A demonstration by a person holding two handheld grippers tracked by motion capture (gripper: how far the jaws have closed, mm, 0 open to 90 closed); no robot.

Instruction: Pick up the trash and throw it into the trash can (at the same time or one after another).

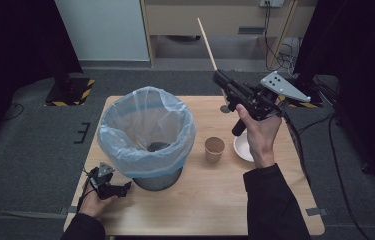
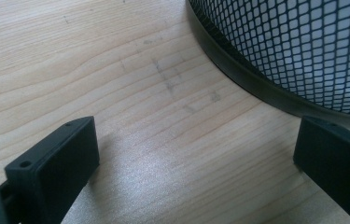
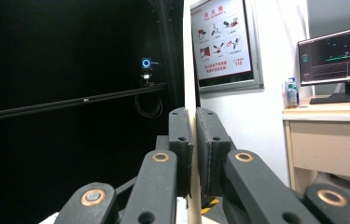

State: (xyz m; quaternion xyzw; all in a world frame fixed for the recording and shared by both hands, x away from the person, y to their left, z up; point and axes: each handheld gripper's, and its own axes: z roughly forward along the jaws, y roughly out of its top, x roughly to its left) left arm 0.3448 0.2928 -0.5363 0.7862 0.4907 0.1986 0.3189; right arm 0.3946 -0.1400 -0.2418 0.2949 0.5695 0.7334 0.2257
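Observation:
My right gripper (image 1: 219, 78) is raised above the table's far right part, shut on a thin wooden stick (image 1: 207, 44) that points up and away. In the right gripper view the pads (image 3: 182, 140) press the stick (image 3: 192, 207) from both sides. A mesh waste bin (image 1: 161, 181) lined with a pale blue bag (image 1: 115, 147) stands at the table's left middle, with something dark inside. My left gripper (image 1: 124, 188) rests on the table at the bin's near left foot. In the left gripper view it (image 2: 196, 158) stands open with bare wood between the jaws, beside the bin's mesh wall (image 2: 303, 46).
A brown paper cup (image 1: 214, 148) stands right of the bin, with a white plate (image 1: 241, 148) beside it, partly behind the right hand. The wooden table (image 1: 215, 200) has bare room at its near side. Cables and stand bases lie on the floor beyond.

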